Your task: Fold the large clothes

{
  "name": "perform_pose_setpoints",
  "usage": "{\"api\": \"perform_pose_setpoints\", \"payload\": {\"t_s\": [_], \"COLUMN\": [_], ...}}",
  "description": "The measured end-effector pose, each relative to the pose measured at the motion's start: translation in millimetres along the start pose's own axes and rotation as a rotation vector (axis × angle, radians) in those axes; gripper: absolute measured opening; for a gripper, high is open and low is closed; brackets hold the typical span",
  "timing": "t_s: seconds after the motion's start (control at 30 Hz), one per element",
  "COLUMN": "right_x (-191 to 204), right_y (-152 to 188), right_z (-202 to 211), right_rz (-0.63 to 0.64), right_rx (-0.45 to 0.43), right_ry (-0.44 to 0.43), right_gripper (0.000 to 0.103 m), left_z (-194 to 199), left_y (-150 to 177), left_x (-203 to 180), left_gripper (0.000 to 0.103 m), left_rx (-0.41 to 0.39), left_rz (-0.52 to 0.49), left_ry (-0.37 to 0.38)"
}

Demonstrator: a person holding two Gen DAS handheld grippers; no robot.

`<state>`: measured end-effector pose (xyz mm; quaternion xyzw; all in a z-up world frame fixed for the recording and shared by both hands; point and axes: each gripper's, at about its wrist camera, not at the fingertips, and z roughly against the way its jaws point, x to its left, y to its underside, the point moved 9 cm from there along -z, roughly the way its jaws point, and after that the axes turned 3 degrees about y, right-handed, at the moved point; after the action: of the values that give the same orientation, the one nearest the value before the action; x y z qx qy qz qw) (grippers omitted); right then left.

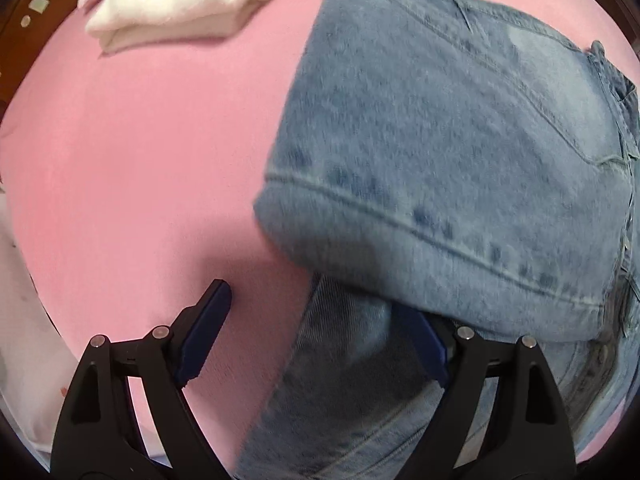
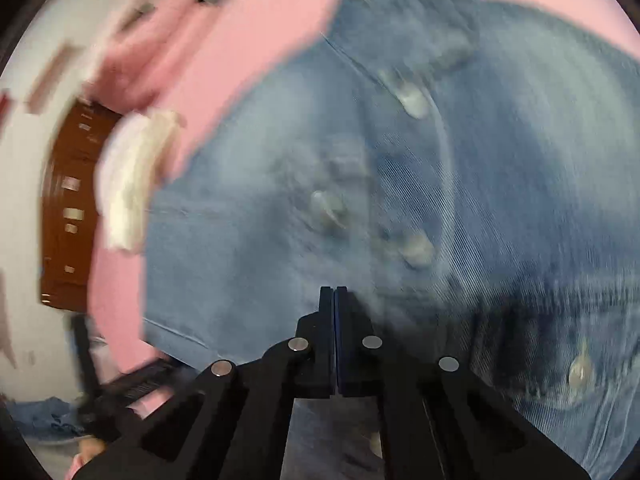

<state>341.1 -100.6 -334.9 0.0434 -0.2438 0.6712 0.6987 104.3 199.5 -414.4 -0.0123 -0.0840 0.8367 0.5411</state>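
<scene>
Black left tongs [image 1: 320, 340] stand wide apart at the bottom of the left wrist view, gripping nothing: one blue pad [image 1: 204, 332] hangs over bare pink bed [image 1: 132, 168], the other is partly hidden under a folded flap of the denim jacket [image 1: 452, 160]. That flap's hemmed edge runs slantwise just above the tongs. Open pink sheet spreads left and ahead, up to a folded white cloth [image 1: 176, 4] at the far edge. From the right wrist, the right tongs [image 2: 333, 300] are pressed together, whether on cloth I cannot tell, over the blurred jacket [image 2: 500, 200] and its buttons [image 2: 416, 102]; pink sheet [image 2: 256, 40] borders it at left and above.
</scene>
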Motion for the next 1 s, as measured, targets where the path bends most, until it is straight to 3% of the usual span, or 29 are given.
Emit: {"api": "perform_pose_setpoints", "payload": {"t_s": [0.1,0.17,0.27,0.43,0.5,0.53,0.57,0.73,0.9,1.0], "right_x": [14,14,2,-24,-31,-33,-35,-50,-46,-44], "right_y": [-39,-57,-54,-5,8,12,18,33,32,28], "right_z": [45,64,53,15,4,1,-2,-23,-38,-38], "right_rz": [0.031,0.039,0.002,-0.047,-0.064,-0.069,-0.073,-0.062,-0.083,-0.088], "right_rx": [-0.147,-0.158,-0.025,0.226,0.272,0.277,0.281,0.314,0.289,0.285], "right_ry": [-0.037,-0.058,-0.038,0.051,0.082,0.092,0.099,0.147,0.069,0.029], "right_gripper": [0.0,0.0,0.0,0.002,0.021,0.041,0.05,0.051,0.049,0.024], "left_z": [6,8,13,18,26,29,32,36,31,29], "left_y": [-4,-3,-6,-2,-3,-3,-13,-16,-14,-16], "left_x": [6,10,11,18,9,10,-4,-3,11,17], "left_gripper": [0.083,0.083,0.082,0.082,0.082,0.082,0.082,0.082,0.082,0.082], "left_rx": [-0.024,-0.026,-0.035,-0.032,-0.028,-0.028,-0.028,-0.034,-0.032,-0.033], "left_rz": [-0.006,-0.002,-0.003,-0.009,-0.01,-0.013,-0.016,-0.018,0.015,0.033], "left_ry": [-0.018,-0.024,-0.033,-0.05,-0.048,-0.047,-0.049,-0.054,-0.034,-0.035]}}
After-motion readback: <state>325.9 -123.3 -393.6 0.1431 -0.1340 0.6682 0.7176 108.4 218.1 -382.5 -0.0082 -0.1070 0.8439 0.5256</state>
